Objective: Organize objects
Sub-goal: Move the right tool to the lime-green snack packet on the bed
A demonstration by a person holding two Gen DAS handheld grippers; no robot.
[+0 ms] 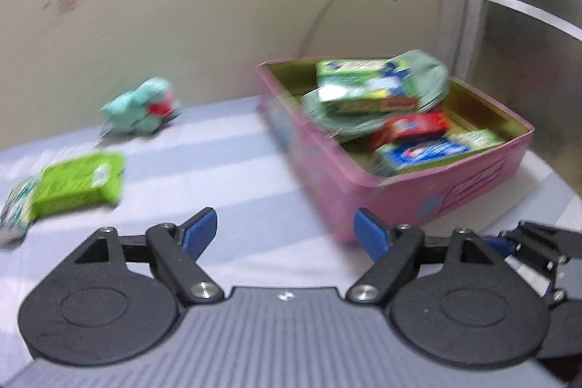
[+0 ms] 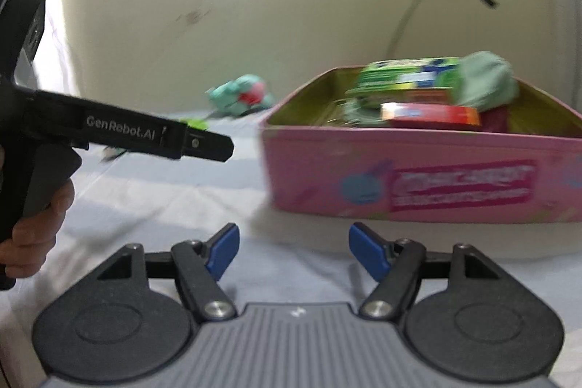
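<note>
Motion blur softens both views, so no printing on the packs can be read. The pink tin [image 1: 429, 184] fills the right of the frame, holding boxes and a green pouch [image 1: 422, 75], its far wall partly hidden. At left lie a lime pack [image 1: 78, 184] and a teal toy [image 1: 143, 106]. Left gripper [image 1: 285, 231] and right gripper [image 2: 294, 251] both stand parted, empty.

Soft, even indoor light; both views motion-blurred, with fisheye bending at edges.
</note>
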